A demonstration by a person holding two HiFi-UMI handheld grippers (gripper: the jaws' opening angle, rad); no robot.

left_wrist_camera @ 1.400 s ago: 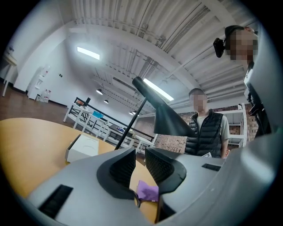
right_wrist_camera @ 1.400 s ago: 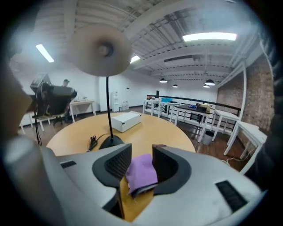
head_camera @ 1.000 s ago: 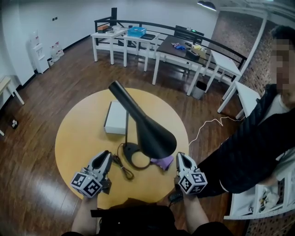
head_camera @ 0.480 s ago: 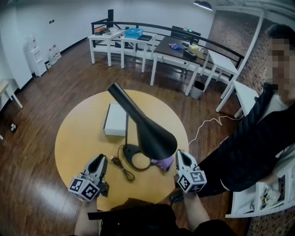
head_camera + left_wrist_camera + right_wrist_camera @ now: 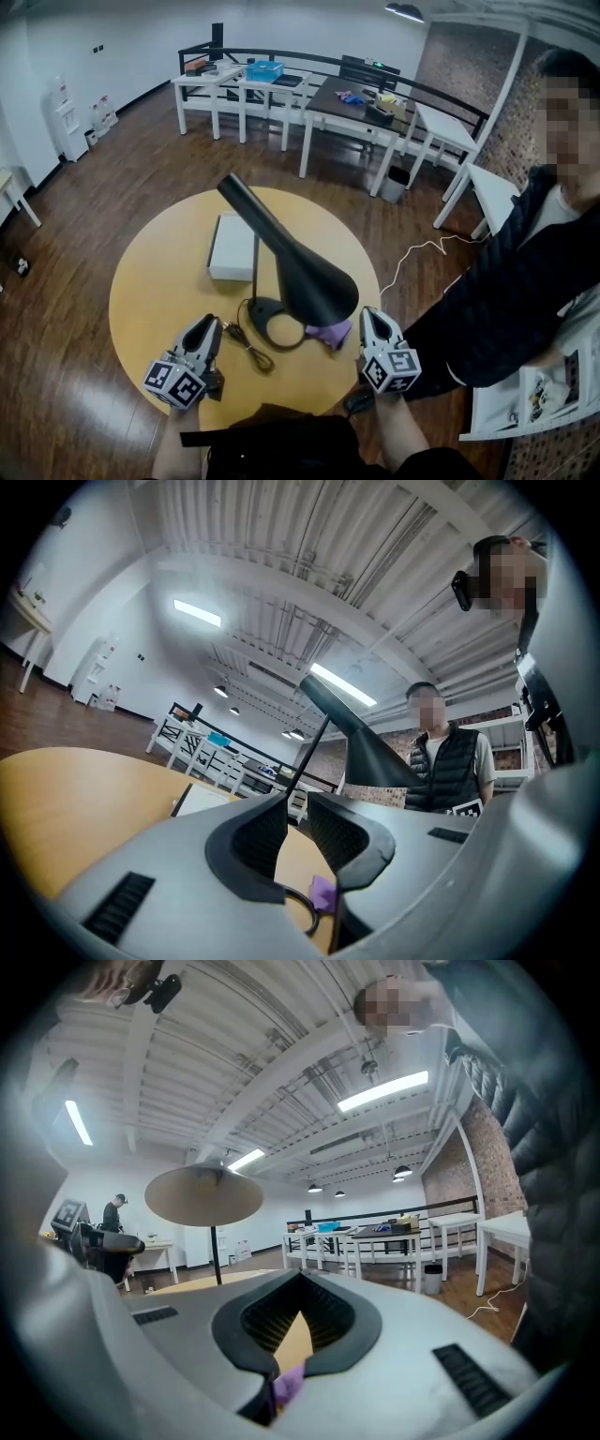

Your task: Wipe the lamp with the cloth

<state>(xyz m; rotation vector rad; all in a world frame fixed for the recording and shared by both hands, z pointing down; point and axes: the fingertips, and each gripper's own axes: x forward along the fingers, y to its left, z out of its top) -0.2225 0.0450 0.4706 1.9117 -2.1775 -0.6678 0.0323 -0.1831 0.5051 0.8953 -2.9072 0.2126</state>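
Bright, even light from ceiling strip lights (image 5: pixel 382 1091) fills the room; fisheye bending and dark vignetting mark both gripper views' edges.

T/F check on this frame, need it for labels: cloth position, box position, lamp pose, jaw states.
1. The purple cloth lies on the round table next to the lamp base. True.
2. The white box sits by the right gripper. False: it lies on the far side of the lamp base, nearer the table's left half and well away from that gripper.
3. The lamp has tipped over onto the table. False: it stands on its base, with the shade angled down over the cloth.
4. The left gripper and the right gripper both have their jaws closed. True.
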